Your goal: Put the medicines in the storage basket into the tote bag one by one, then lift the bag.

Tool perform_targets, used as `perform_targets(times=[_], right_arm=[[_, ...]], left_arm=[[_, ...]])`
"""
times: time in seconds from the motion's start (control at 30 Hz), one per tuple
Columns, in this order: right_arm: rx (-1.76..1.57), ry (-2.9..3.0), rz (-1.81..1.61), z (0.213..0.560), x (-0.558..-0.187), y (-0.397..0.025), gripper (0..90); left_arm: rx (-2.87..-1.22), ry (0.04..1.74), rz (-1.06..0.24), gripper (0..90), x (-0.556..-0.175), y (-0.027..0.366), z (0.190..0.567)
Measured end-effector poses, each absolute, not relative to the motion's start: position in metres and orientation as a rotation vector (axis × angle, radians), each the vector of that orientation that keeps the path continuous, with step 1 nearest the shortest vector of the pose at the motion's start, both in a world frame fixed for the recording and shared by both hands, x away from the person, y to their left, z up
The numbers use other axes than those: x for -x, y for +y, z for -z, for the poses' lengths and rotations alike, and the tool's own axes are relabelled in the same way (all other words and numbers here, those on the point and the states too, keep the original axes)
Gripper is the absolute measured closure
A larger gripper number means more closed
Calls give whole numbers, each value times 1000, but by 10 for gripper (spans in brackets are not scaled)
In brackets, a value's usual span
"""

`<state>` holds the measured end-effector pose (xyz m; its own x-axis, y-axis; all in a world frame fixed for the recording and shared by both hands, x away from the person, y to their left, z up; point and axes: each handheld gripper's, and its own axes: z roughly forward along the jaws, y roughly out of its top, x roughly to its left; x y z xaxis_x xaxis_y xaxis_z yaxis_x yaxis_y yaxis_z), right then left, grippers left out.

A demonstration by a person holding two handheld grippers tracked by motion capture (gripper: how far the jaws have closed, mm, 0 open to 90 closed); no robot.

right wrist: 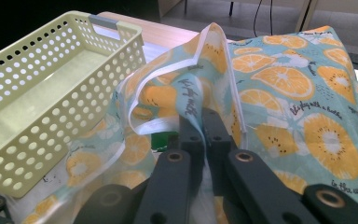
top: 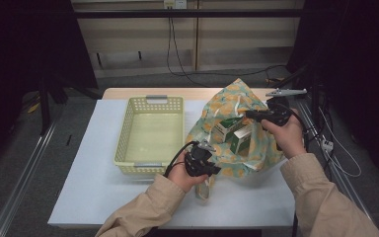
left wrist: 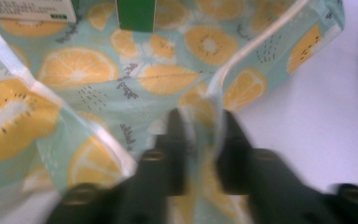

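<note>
Both grippers clamp the orange-slice printed teal fabric bag (top: 237, 133) – left gripper (left wrist: 200, 135) on its near rim, right gripper (right wrist: 204, 122) on the far rim – mouth upward, script lettering unreadable.

wide open white table (top: 94, 163) left of and in front of the yellow basket (top: 150, 129). empty basket interior, free from above. bag (top: 237, 133) mouth spread, partly blocked by two green-and-white boxes (top: 234, 132) inside. little room between basket and bag.
</note>
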<state>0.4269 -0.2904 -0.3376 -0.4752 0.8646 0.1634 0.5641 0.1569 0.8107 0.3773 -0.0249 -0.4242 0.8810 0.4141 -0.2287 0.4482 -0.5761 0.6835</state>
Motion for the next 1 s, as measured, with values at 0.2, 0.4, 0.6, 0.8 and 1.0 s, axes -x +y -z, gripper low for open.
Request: perform_targets(times=[0.2,0.4,0.6,0.8,1.0], right_arm=[[-1366,2095,-1236,335,-425,-294,897],[-1369,2084,-1239,331,-424,-297,897],[-1361,2082,-1240,327,-422,-297,897],[-1356,2081,-1242,323,-422,-297,897],[-1340,2076,-1246,315,-424,-298,898]], left_arm=[[-2197,631,30,897,-384,-17,400],[-2147,634,-21,900,-390,-11,372],[-2132,630,-32,900,-395,-10,359],[-2106,644,-37,900,-401,-6,346],[-2079,668,-70,900,-413,-1,324]])
